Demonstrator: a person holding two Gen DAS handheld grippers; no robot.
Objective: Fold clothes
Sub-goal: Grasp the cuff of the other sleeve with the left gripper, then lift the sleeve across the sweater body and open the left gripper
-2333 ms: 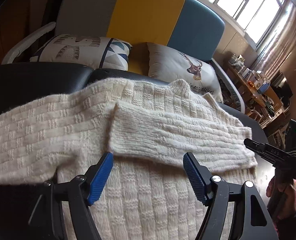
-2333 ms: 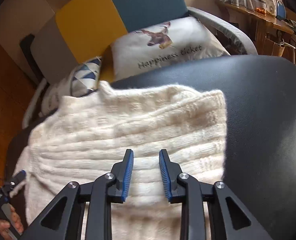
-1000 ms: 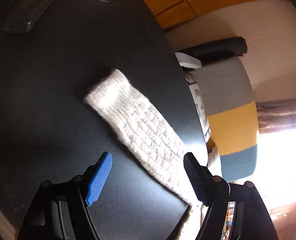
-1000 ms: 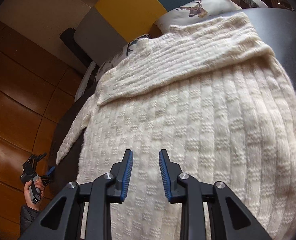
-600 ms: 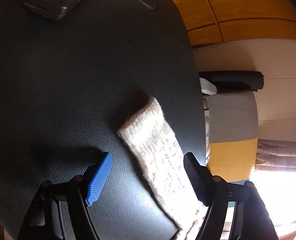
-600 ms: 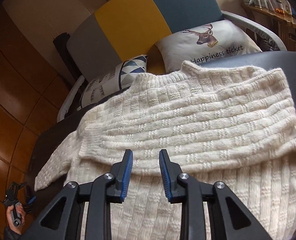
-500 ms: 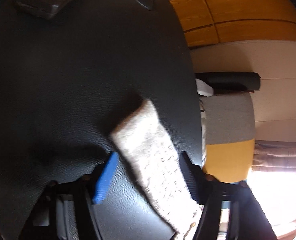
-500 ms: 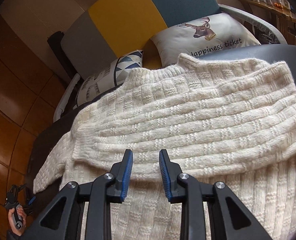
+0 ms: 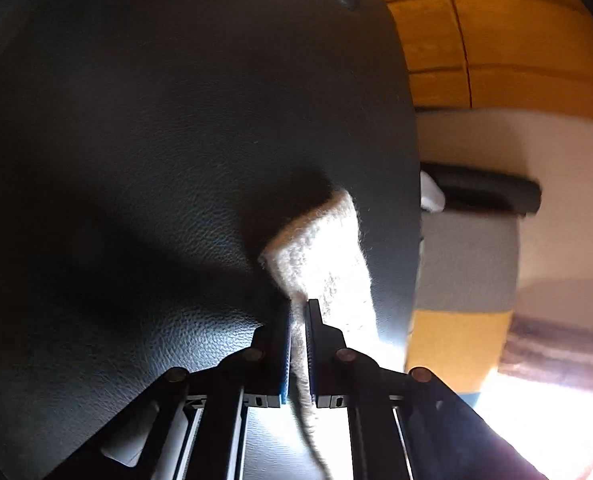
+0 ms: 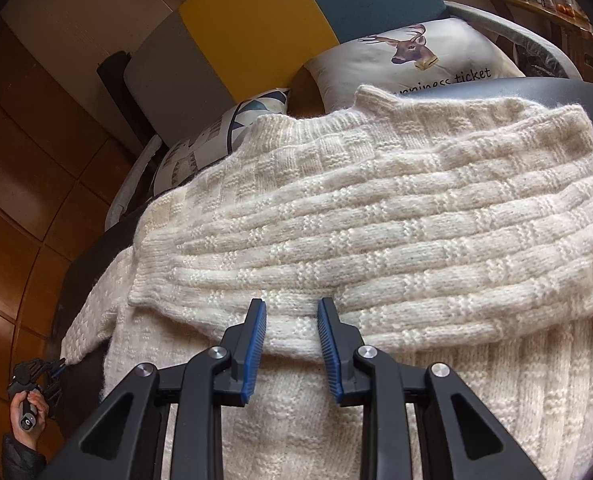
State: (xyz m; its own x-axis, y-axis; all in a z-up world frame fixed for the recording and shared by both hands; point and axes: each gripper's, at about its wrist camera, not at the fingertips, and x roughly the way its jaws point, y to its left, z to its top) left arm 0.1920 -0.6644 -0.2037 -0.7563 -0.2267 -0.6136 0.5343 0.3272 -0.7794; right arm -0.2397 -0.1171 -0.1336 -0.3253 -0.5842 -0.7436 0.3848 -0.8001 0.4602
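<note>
- My left gripper [image 9: 297, 312] has its jaws closing on the cuff end of the sweater's sleeve [image 9: 324, 256]; the knit runs between the two blue pads and bunches there, so the pads press on it.
- That sleeve lies stretched out over the black table [image 9: 156, 140], its cuff just beyond my fingertips.
- In the right wrist view I see the same left gripper [image 10: 58, 364] small at the lower left, a hand [image 10: 28, 410] on its handle, its tip at the sleeve's end.
- My right gripper [image 10: 290, 320] has a narrow gap between its fingers, nothing in it; the pads hover over the lower edge of the other sleeve [image 10: 376, 240], which is folded across the chest. I cannot tell whether they touch the wool.
- The cream sweater [image 10: 476, 392] lies flat on the table, collar toward the sofa [image 10: 248, 20].
- A deer cushion [image 10: 408, 60] and a patterned cushion [image 10: 200, 144] sit on the sofa behind the collar.
</note>
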